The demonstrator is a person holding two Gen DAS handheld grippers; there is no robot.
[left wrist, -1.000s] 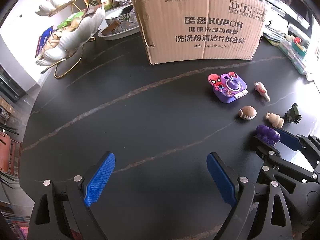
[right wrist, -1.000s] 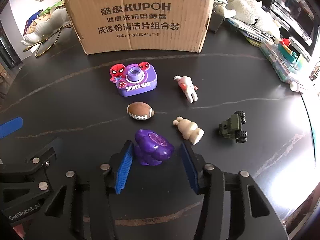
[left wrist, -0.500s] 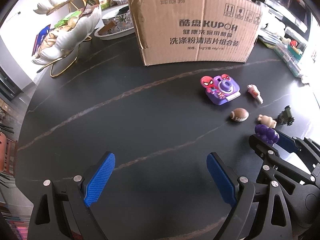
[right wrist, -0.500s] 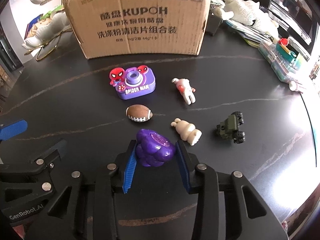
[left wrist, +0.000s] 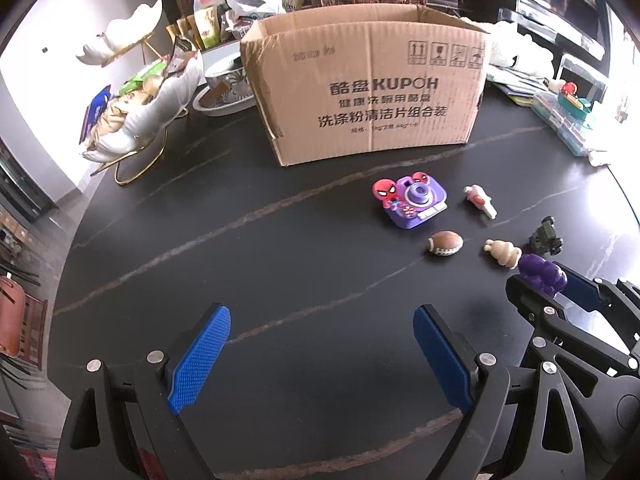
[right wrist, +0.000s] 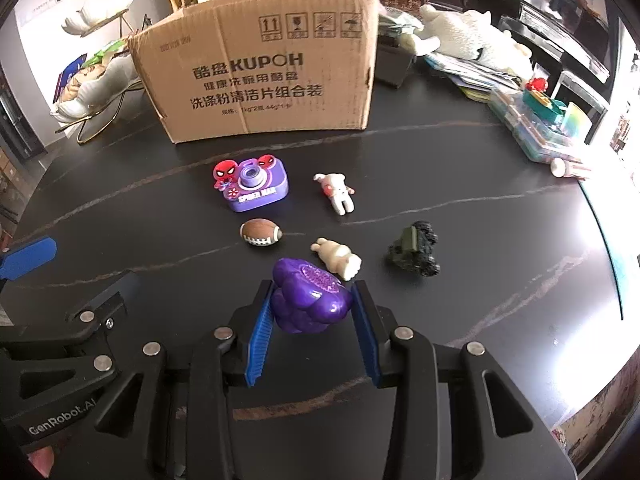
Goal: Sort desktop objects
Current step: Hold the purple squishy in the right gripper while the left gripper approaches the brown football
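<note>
My right gripper (right wrist: pixel 312 304) is shut on a purple grape-bunch toy (right wrist: pixel 310 298), held a little above the black table (right wrist: pixel 500 208); the same toy (left wrist: pixel 542 276) shows at the right of the left wrist view. On the table ahead lie a purple Spider-Man toy camera (right wrist: pixel 252 184), a small brown football (right wrist: pixel 261 232), a white figure with red (right wrist: pixel 336 194), a cream figure (right wrist: pixel 338 258) and a dark green toy truck (right wrist: pixel 416 248). Behind them stands an open cardboard box (right wrist: pixel 264 72). My left gripper (left wrist: pixel 320 352) is open over bare table, nothing between its fingers.
A white shell-shaped stand with snacks (left wrist: pixel 140 108) and a bowl (left wrist: pixel 224 96) sit at the back left. Plush toys (right wrist: pixel 472 36), papers and plastic cases (right wrist: pixel 536 120) crowd the back right. The table's curved edge (right wrist: pixel 600 240) runs along the right.
The right jaws closed onto the purple grape toy and lifted it off the table. Both grippers rose and drew back, so the box and toys look smaller and farther.
</note>
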